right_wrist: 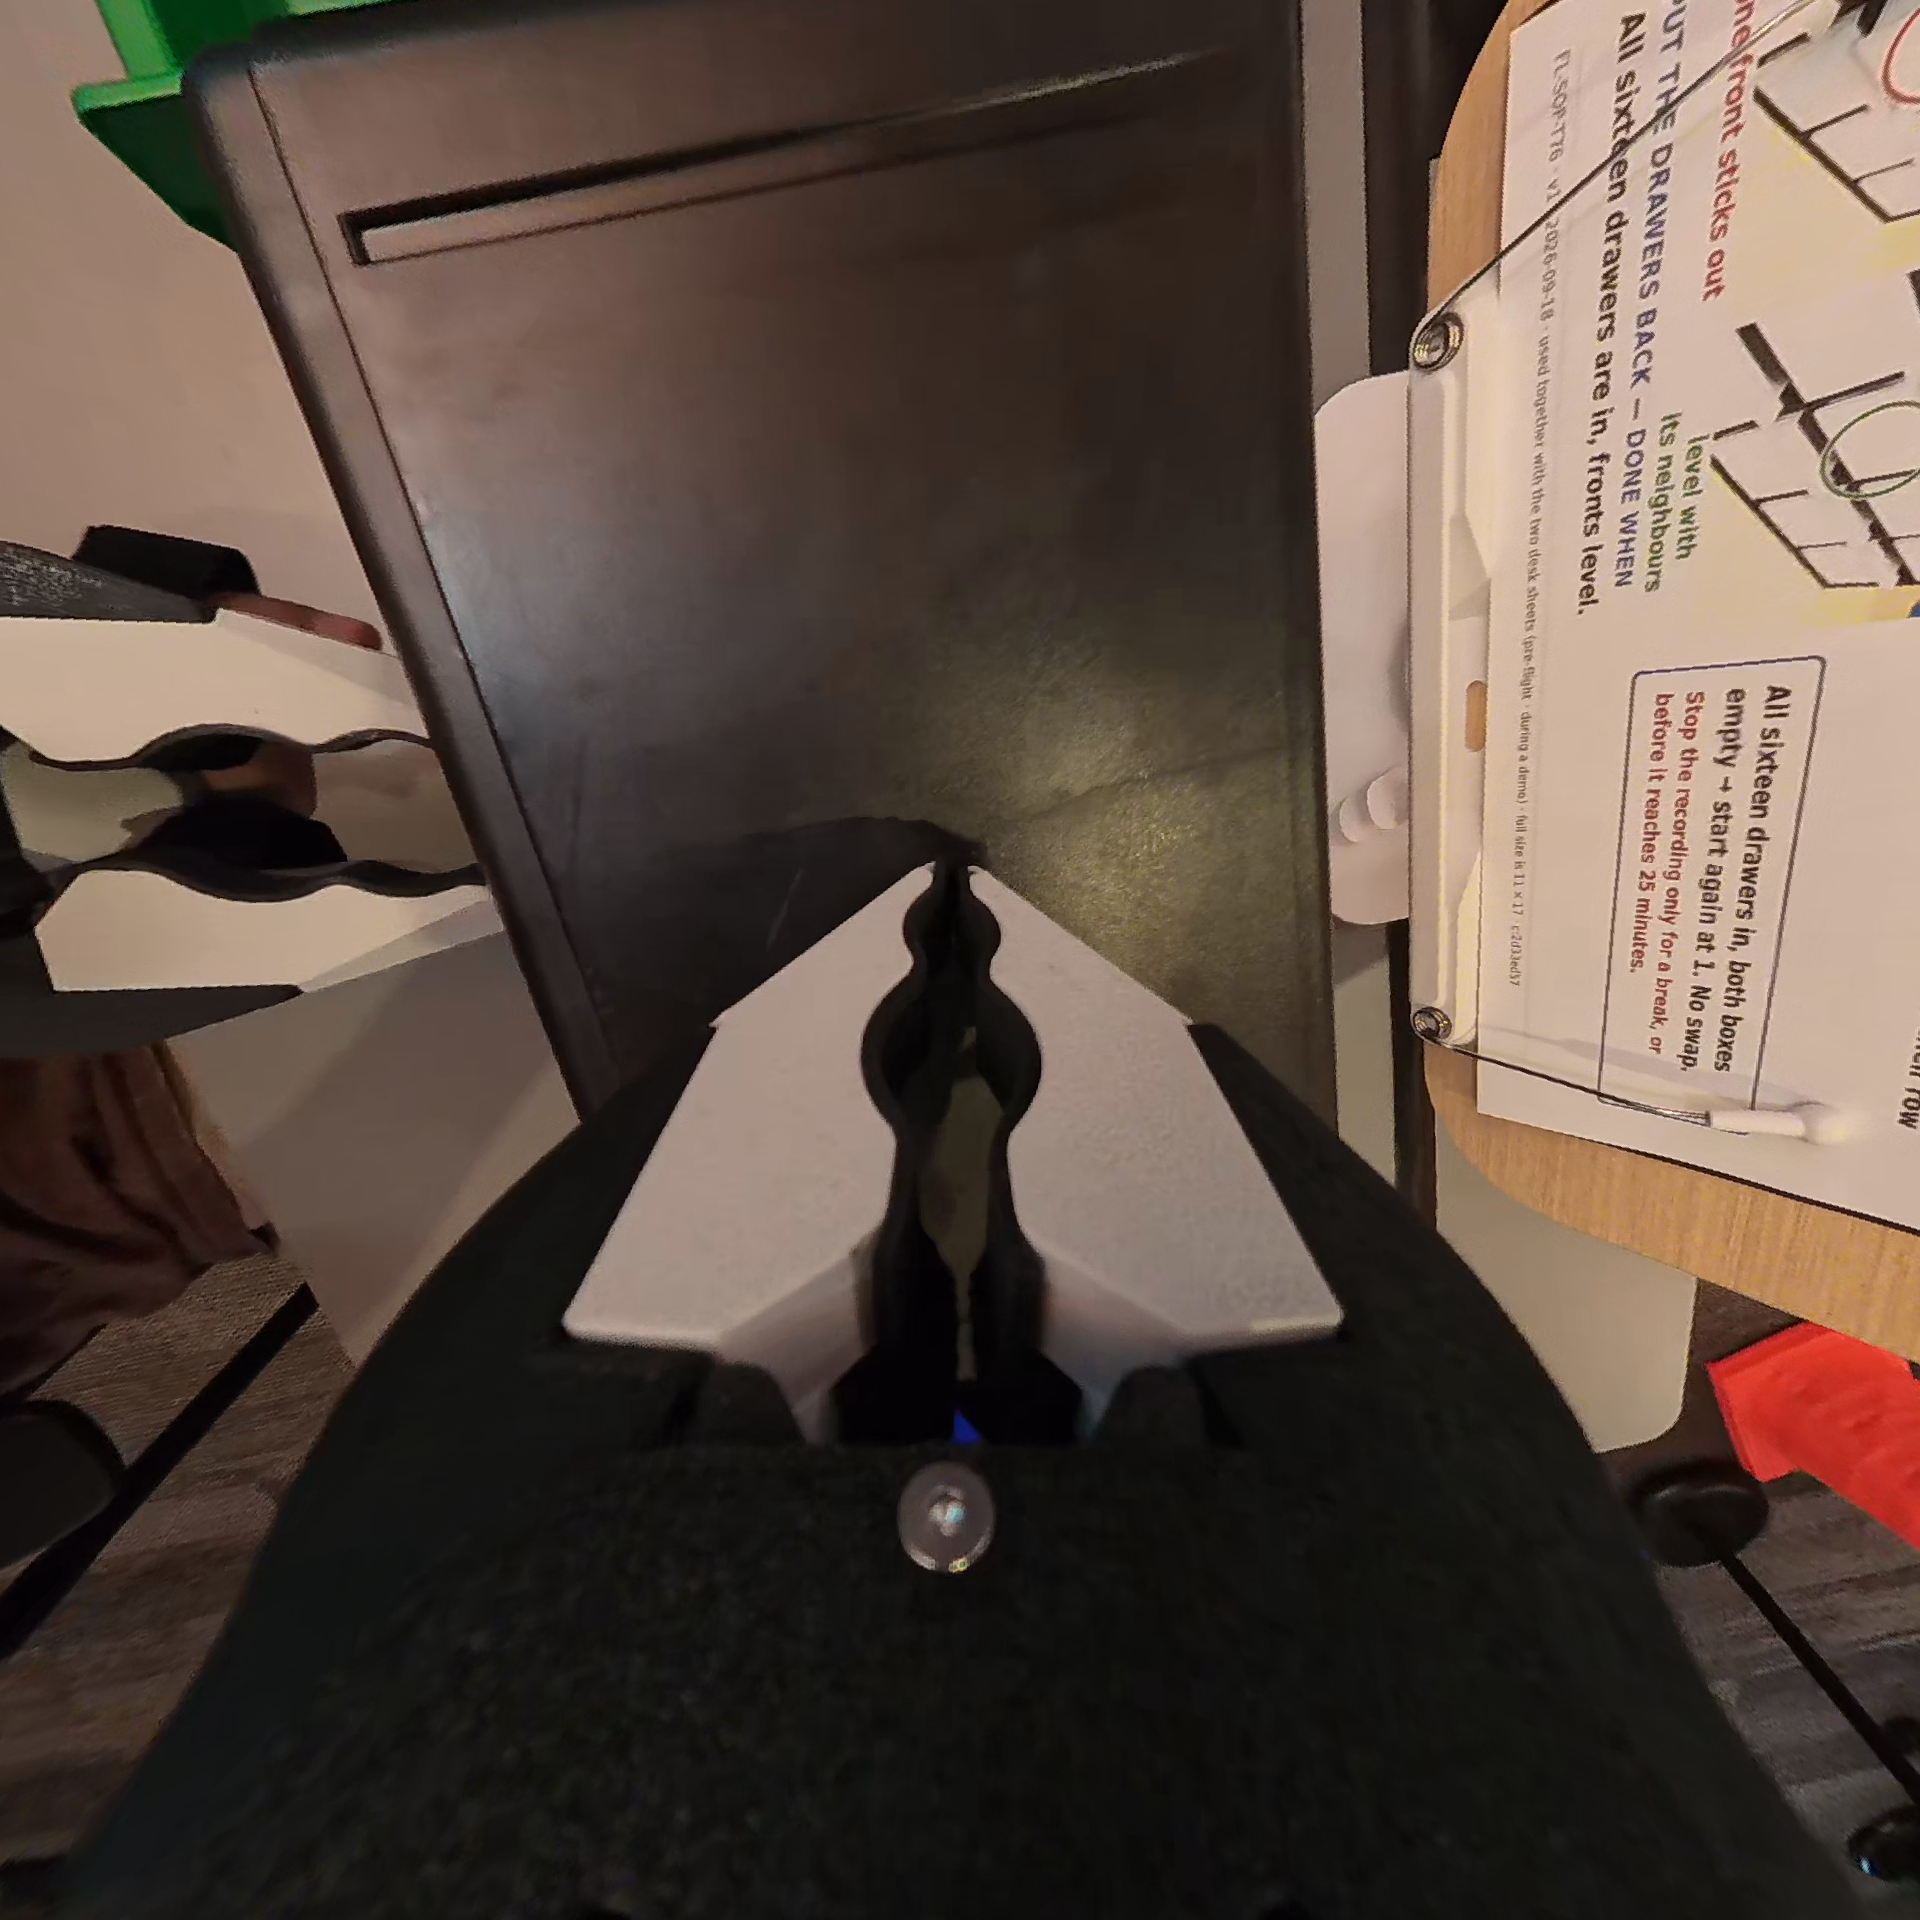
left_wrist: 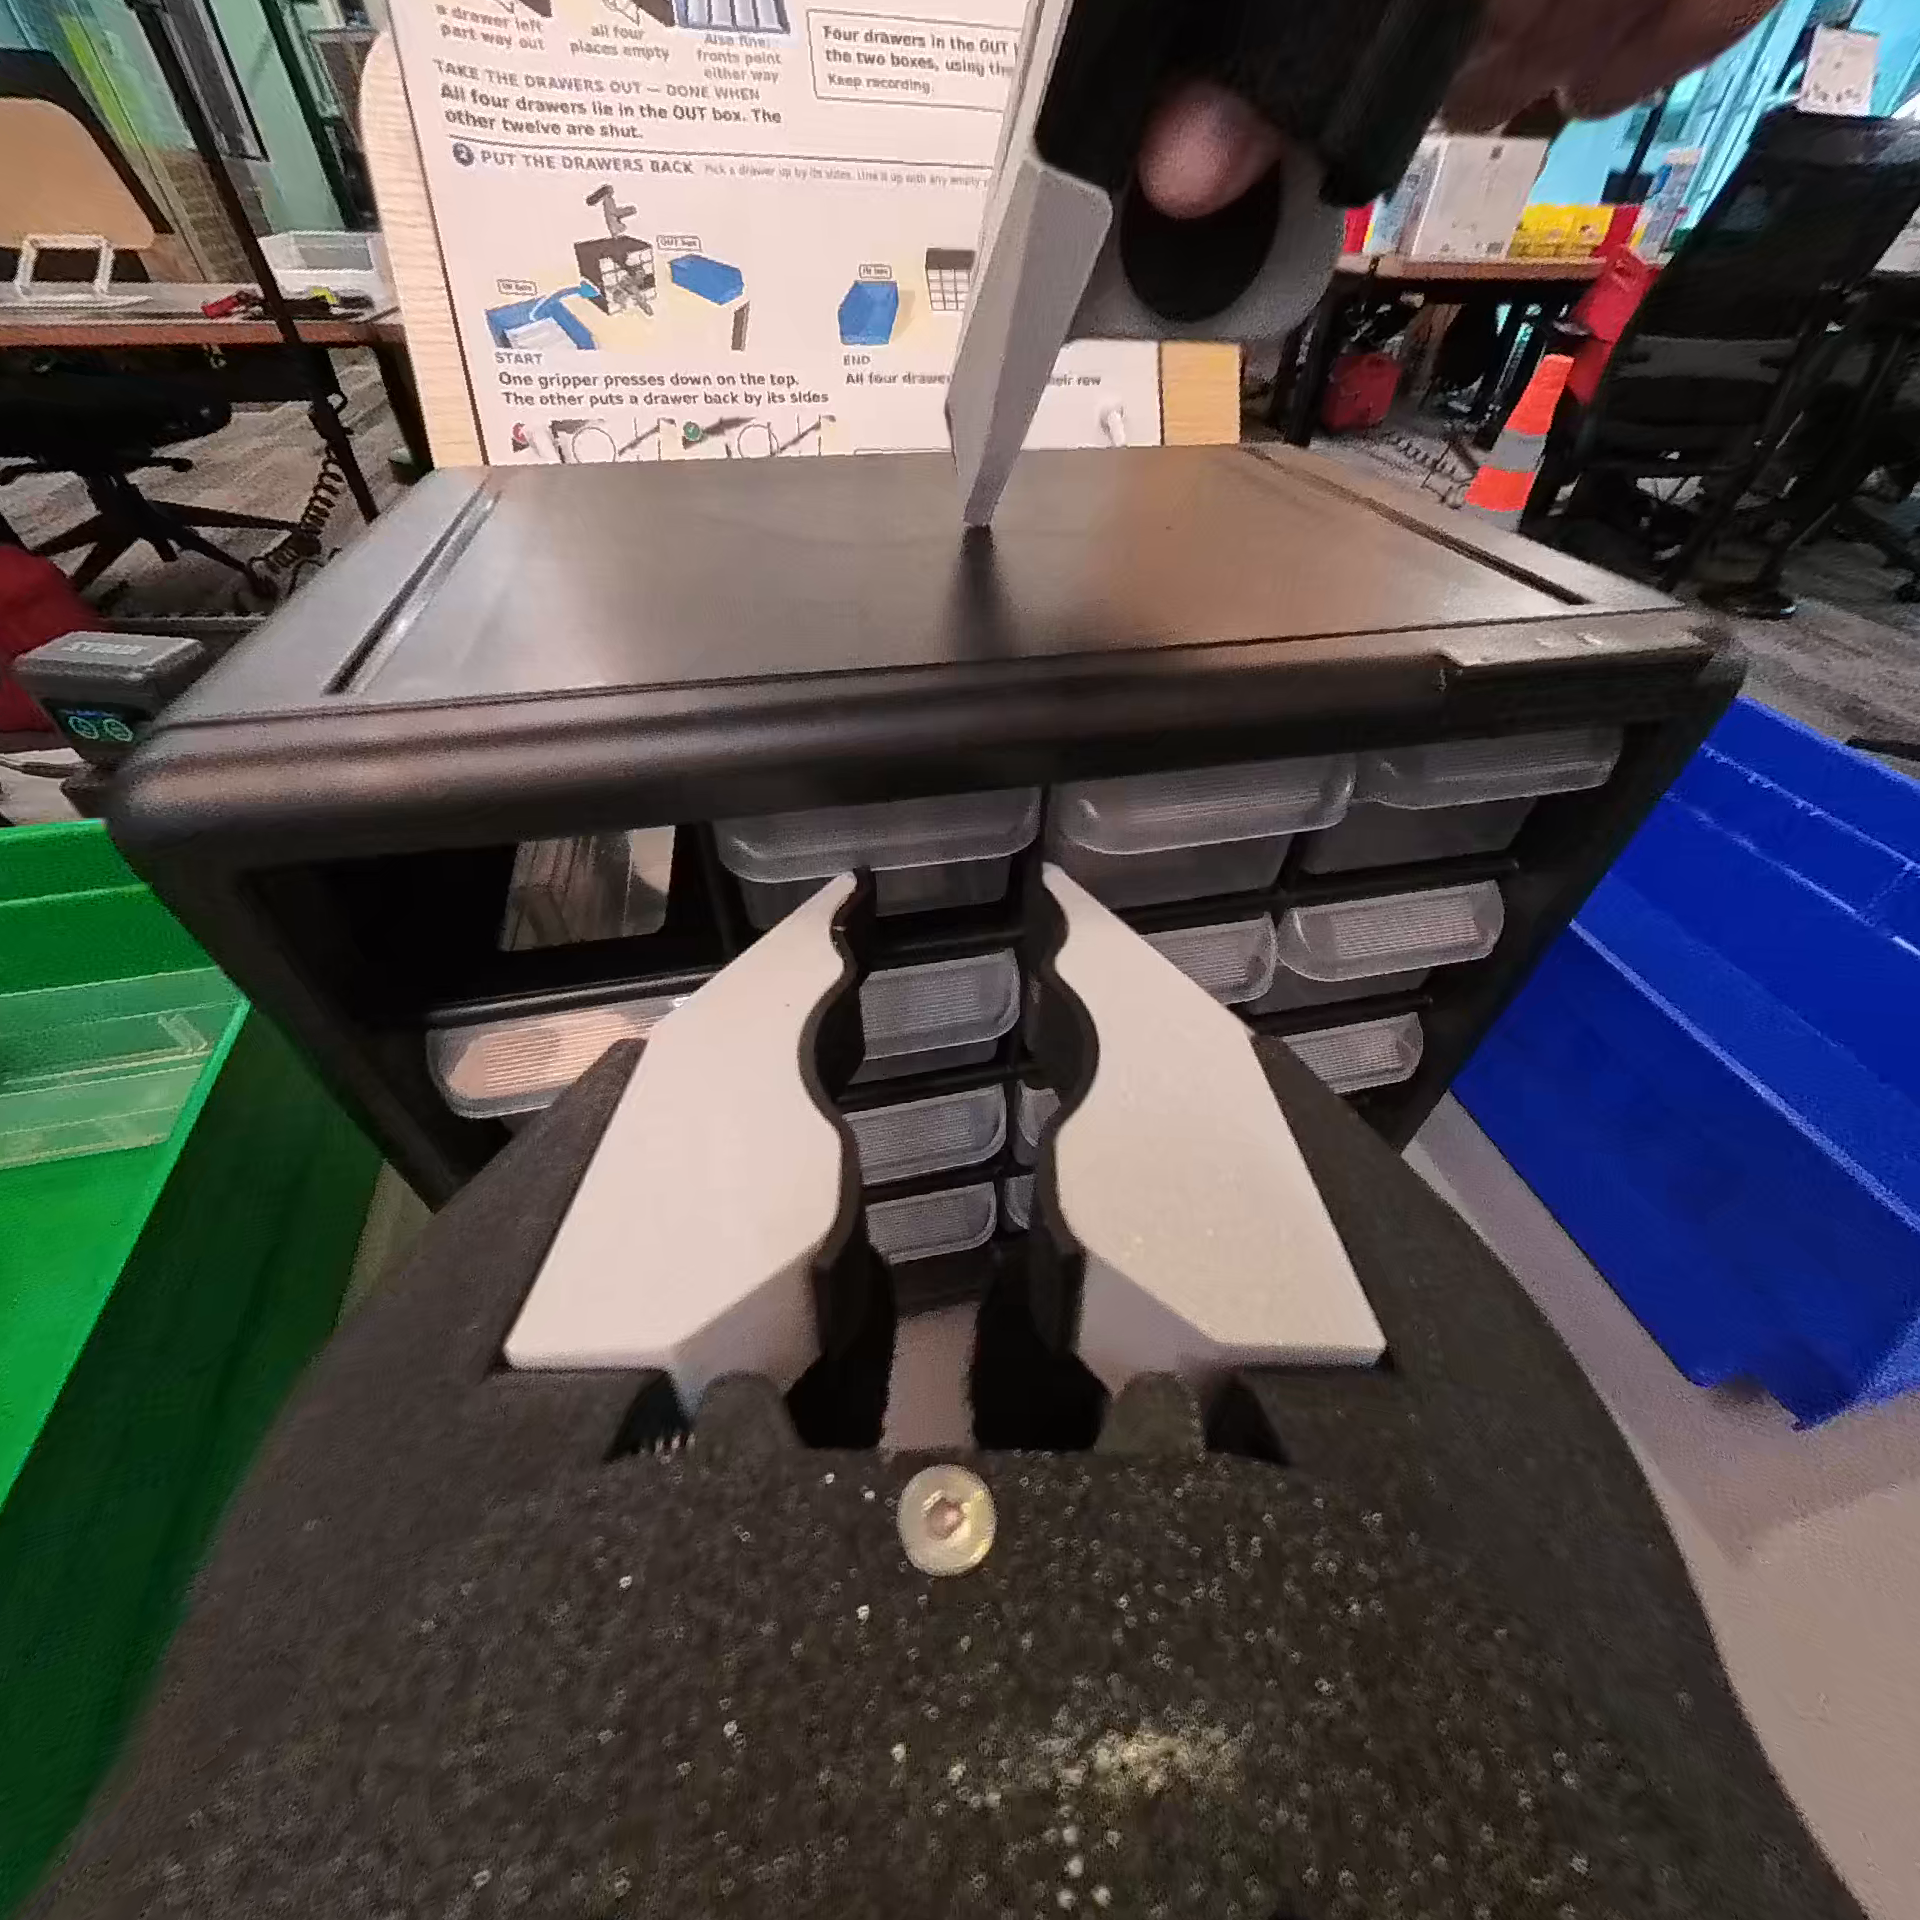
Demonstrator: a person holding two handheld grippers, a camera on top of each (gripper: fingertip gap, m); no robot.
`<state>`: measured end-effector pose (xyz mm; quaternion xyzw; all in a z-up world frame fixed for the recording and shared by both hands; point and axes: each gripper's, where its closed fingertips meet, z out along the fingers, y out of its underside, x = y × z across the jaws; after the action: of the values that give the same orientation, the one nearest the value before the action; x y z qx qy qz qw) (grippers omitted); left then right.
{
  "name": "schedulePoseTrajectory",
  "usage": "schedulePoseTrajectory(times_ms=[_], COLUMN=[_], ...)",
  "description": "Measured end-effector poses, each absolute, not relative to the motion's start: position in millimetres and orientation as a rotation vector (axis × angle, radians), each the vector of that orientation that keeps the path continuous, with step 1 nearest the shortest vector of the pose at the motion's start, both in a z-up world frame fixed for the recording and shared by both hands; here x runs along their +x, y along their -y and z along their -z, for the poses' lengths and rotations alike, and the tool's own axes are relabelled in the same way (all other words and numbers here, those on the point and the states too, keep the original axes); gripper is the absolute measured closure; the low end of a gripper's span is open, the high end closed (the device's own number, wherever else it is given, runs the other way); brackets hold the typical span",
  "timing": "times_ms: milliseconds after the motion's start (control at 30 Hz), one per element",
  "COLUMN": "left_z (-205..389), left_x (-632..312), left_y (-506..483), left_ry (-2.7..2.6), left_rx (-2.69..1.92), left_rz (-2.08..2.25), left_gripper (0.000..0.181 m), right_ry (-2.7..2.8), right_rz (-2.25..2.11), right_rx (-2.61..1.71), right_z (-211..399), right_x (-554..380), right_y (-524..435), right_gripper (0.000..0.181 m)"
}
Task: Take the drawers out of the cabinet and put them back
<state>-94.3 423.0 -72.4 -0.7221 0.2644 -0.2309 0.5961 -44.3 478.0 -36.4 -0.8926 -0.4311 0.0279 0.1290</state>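
A black cabinet (left_wrist: 831,592) holds rows of clear drawers (left_wrist: 1195,821). Its top-left slot (left_wrist: 416,914) is empty. My left gripper (left_wrist: 951,883) is open and empty, just in front of the second drawer column. My right gripper (left_wrist: 982,504) is shut on nothing, and its tips press down on the cabinet top. In the right wrist view the shut right gripper (right_wrist: 951,868) touches the cabinet top (right_wrist: 831,468). The open left gripper (right_wrist: 457,821) shows at the left edge there. A clear drawer (left_wrist: 104,1049) lies in the green bin (left_wrist: 125,1351).
A blue bin (left_wrist: 1714,1039) stands right of the cabinet, and the green bin stands on its left. An instruction board (left_wrist: 707,260) stands upright close behind the cabinet and also shows in the right wrist view (right_wrist: 1662,623). Desks, chairs and an orange cone (left_wrist: 1522,436) are farther back.
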Motion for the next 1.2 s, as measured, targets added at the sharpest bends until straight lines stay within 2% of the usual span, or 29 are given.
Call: schedulePoseTrajectory(times_ms=[233, 367, 433, 533, 600, 700, 800, 933, 1000, 1067, 1200], left_z=[81.6, 77.9, 77.7, 70.5, 49.3, 43.5, 83.4, 148.1, 180.4, 205.9, 233.6], left_x=[-102.1, -131.1, -158.0, -208.5, -232.9, -258.3, -269.2, -281.2, -294.3, -307.9, -320.2], left_y=[-395.6, -358.0, -348.3, -361.6, -389.2, -464.7, -540.6, -615.2, -638.3, -653.9, -656.8], left_ry=[-0.752, -1.031, -1.197, -1.292, -1.234, -1.171, -1.385, -1.79, -1.979, -2.115, -2.271], left_rx=[-1.672, -1.6, -1.569, -1.586, -1.545, -1.587, -1.74, -1.817, -1.849, -1.874, -1.914], left_rz=[0.649, 0.824, 0.875, 0.944, 1.04, 1.032, 0.784, 0.293, 0.094, -0.076, -0.18], left_gripper=[0.143, 0.136, 0.117, 0.105, 0.082, 0.081, 0.089, 0.111, 0.12, 0.12, 0.132], right_ry=[1.264, 1.273, 1.27, 1.256, 1.242, 1.234, 1.227, 1.237, 1.246, 1.254, 1.267], right_rz=[-0.069, -0.061, -0.071, -0.103, -0.124, -0.14, -0.153, -0.136, -0.121, -0.112, -0.111], right_rx=[-2.625, -2.627, -2.626, -2.626, -2.626, -2.617, -2.62, -2.644, -2.655, -2.664, -2.673], right_z=[36.6, 36.6, 36.7, 36.7, 36.7, 36.8, 36.8, 36.7, 36.8, 36.7, 36.7], right_x=[-44.4, -44.5, -44.5, -44.5, -44.5, -44.6, -44.5, -44.6, -44.5, -44.6, -44.5], right_y=[-477.8, -477.8, -477.8, -477.8, -478.0, -478.0, -478.0, -477.9, -477.8, -477.9, -477.8], right_gripper=[0.181, 0.181, 0.181, 0.181, 0.181, 0.181, 0.181, 0.181, 0.181, 0.181, 0.181])
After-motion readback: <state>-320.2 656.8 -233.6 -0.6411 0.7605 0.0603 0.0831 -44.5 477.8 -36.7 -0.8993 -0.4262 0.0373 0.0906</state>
